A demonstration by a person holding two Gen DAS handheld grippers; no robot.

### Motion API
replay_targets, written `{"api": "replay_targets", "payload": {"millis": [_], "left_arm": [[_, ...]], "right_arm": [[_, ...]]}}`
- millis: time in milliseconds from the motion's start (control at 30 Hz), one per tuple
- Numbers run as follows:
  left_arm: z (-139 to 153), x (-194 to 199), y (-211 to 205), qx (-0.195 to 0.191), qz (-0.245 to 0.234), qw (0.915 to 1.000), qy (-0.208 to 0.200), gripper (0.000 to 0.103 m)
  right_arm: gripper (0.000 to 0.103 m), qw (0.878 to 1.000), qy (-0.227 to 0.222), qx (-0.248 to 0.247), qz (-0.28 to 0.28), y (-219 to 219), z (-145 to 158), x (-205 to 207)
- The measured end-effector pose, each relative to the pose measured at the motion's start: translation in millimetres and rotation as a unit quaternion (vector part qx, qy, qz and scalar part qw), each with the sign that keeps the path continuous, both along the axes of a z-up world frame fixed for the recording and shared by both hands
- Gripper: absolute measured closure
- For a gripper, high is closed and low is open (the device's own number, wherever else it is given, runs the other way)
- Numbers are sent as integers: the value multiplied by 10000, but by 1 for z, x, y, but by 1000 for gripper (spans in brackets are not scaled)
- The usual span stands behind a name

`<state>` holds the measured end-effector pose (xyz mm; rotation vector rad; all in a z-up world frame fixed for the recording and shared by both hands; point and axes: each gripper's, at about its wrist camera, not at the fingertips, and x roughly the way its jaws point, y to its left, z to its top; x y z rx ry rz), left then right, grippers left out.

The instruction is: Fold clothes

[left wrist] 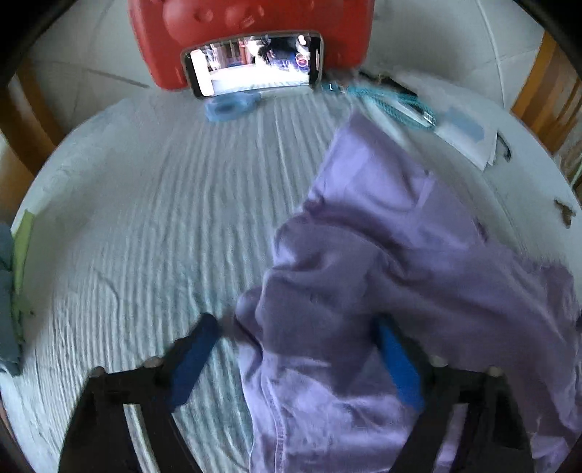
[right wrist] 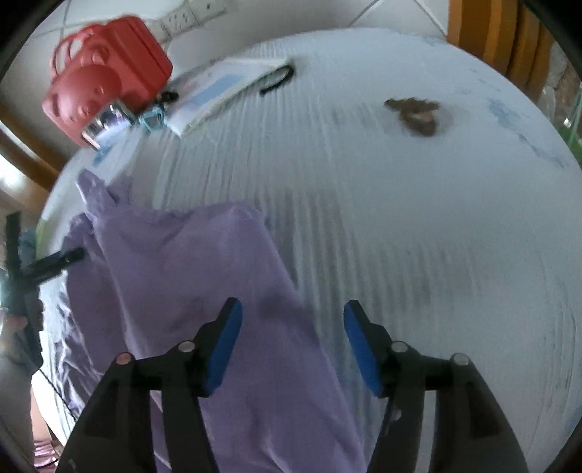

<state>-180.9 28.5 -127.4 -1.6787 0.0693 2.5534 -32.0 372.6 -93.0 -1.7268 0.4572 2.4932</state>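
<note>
No legible text on the phone screen [left wrist: 254, 58] or papers [right wrist: 218, 91].

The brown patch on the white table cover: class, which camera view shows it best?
Right wrist view: the brown patch lies whole, though blurred, on the table cover. Left wrist view shows only small brown marks at the right edge.

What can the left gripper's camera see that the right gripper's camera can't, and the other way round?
Only the left view shows the phone's lit screen face-on and its own left gripper with purple cloth between its open jaws. Only the right view shows a brown patch on the table, a wall socket and the right gripper, open. Both show the purple garment, the red case and the white ribbed cover.
</note>
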Motion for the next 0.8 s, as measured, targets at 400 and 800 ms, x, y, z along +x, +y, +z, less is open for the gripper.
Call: {"api": "replay_targets", "payload": {"millis": [400,800], "left_arm": [[27,19,-66,-306,778,9964,116,86],[11,32,-72,-349,695,9970,-14,86]], "right_arm": [[93,9656,1006,-950,2201,-112,72,26],[65,9902,638,-395,1175,-73,43,-3]]}}
